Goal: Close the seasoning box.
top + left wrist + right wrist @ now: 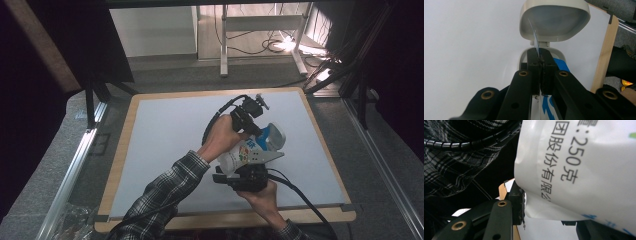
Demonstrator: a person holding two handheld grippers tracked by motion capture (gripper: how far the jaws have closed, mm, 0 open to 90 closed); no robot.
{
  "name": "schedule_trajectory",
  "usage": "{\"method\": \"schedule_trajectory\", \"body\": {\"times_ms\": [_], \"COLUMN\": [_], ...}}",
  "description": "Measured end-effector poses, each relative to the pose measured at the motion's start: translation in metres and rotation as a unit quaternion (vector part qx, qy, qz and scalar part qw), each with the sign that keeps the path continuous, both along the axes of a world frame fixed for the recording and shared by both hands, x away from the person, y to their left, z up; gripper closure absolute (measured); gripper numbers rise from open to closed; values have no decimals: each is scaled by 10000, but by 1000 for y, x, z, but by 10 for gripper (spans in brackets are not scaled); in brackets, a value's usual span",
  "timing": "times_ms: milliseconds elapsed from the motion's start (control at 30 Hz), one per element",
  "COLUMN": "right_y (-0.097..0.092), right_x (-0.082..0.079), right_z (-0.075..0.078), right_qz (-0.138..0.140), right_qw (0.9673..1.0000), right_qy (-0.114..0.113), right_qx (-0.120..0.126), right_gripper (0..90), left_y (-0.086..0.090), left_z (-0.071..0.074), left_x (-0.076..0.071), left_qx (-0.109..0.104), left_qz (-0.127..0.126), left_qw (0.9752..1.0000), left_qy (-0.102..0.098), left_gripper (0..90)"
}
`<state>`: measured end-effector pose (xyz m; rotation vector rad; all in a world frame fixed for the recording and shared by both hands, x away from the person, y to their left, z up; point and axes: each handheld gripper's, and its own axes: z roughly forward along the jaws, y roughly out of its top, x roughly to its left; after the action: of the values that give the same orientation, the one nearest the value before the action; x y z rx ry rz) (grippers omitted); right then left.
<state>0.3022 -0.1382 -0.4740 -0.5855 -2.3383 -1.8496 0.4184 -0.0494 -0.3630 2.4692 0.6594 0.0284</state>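
Right tongs (245,167) clamp white canister (240,156); left tongs (540,62) closed, pinching blue seal tab (536,43) below flip lid (555,21).

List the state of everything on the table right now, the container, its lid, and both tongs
White container: lifted off the table, lying tilted, clamped between the right tongs.
Flip lid: hinged open.
Blue seal tab: pinched at the container's mouth by the left tongs.
Left tongs: shut on the tab.
Right tongs: closed on the container's body.
Table: bare grey surface with a wooden edge.
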Motion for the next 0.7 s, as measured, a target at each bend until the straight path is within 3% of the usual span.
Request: {"method": "schedule_trajectory", "body": {"times_ms": [700], "right_y": [0], "right_x": [0], "right_z": [0], "right_qz": [-2], "right_qw": [10000], "right_qy": [-10], "right_qx": [-13], "right_gripper": [618], "left_y": [0], "left_z": [0], "left_x": [0], "left_qx": [-25], "left_qz": [2], "left_qw": [10000], "left_qy": [-20], "left_gripper": [882]}}
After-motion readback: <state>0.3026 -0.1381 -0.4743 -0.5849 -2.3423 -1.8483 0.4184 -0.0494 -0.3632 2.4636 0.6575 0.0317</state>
